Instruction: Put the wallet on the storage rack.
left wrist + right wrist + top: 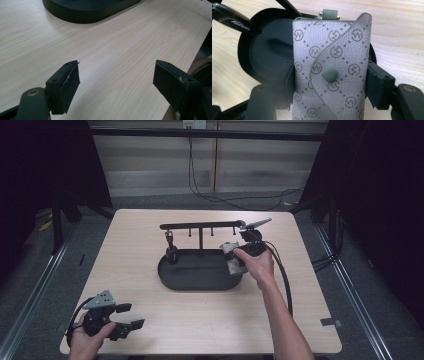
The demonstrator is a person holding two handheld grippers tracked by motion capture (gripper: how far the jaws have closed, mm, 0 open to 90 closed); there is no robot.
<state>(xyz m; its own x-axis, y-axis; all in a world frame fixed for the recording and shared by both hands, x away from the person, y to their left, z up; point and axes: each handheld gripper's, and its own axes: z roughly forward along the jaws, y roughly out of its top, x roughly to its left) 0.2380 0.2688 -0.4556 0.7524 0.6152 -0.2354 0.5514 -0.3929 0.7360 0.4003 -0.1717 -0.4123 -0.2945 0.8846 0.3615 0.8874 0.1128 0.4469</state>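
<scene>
The left claw (131, 316) rests wide open on the desk (200, 315), near its front corner. The right claw (330, 82) squeezes a grey pouch (332, 65) with a round snap and ring pattern, over the black tray (197, 276).

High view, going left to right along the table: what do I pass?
Left gripper → black tray → grey pouch → right hand.

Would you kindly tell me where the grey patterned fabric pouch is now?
The grey patterned fabric pouch is clamped in the right gripper, over the right end of the black oval tray.
</scene>
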